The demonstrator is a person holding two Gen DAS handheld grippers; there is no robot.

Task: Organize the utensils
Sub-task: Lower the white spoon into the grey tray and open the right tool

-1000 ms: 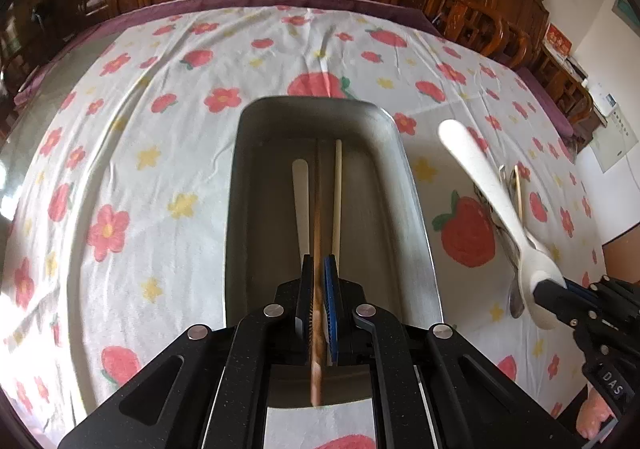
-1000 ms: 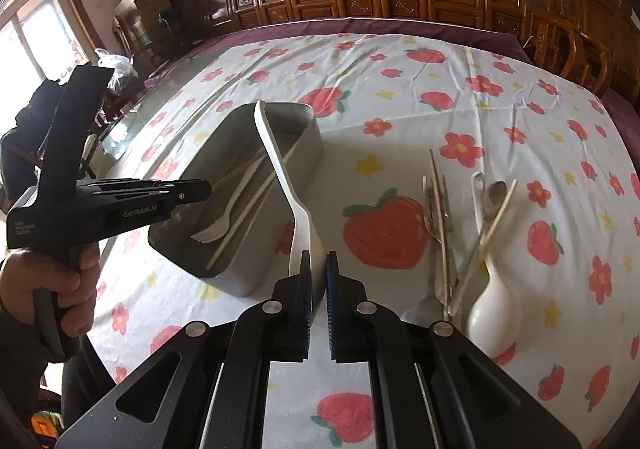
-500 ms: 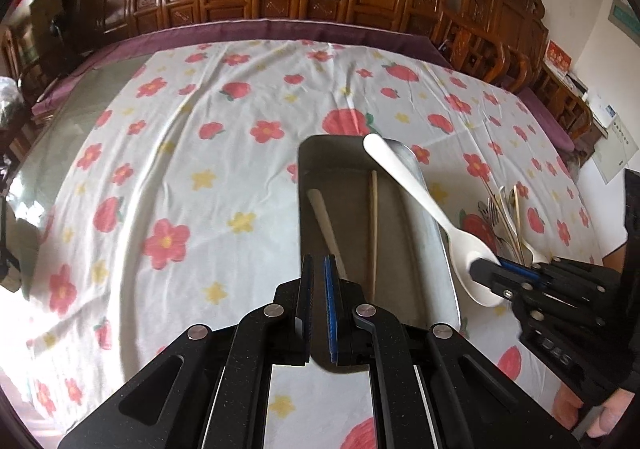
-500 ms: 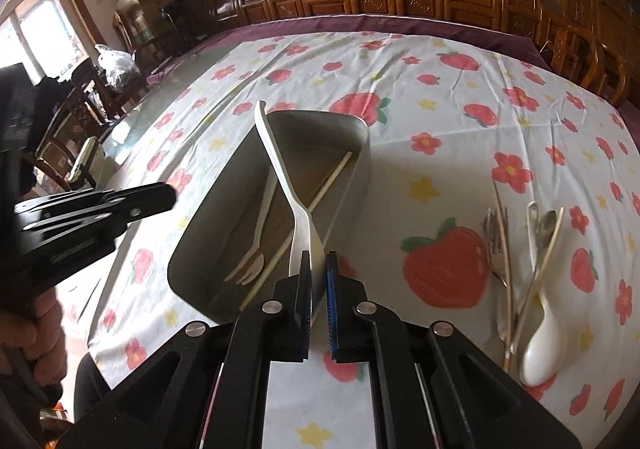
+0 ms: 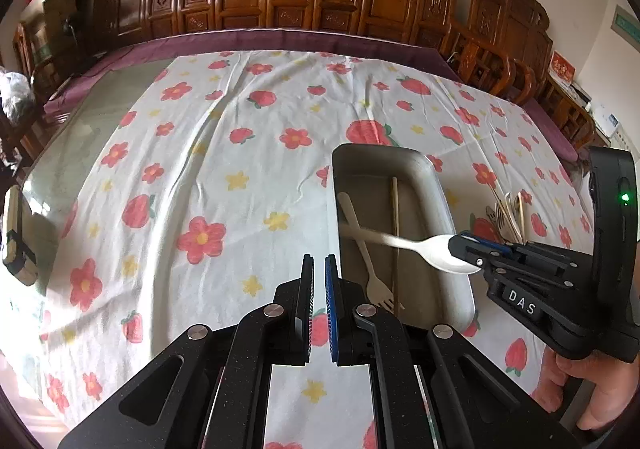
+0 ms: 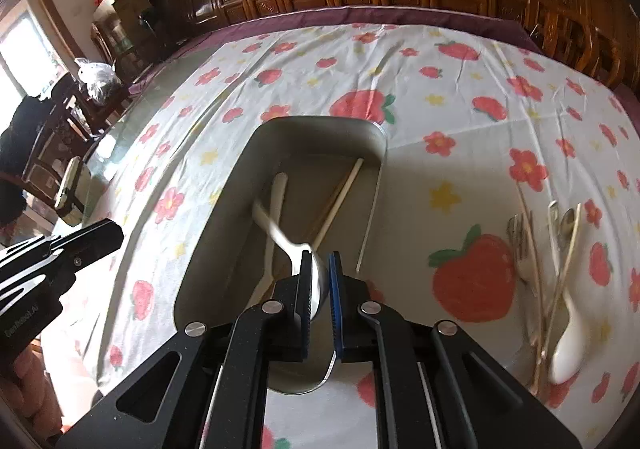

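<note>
White spoon (image 6: 296,249) let go over the tray (image 6: 224,209)

The right gripper (image 6: 319,281), jaws opening with the spoon's bowl between them, hangs over the tray's near end; the blurred handle tips toward the fork (image 5: 370,269) and chopstick (image 5: 395,225) inside. The spoon looks light, stiff and smooth, likely slippery plastic, best held at the bowl or neck. The left gripper (image 5: 318,289) hangs just left of the tray, pressed together on nothing. Right of the tray, a crossed pile of utensils (image 6: 548,281) lies on the cloth (image 5: 200,153); those overlaps may hamper later picks.
</note>
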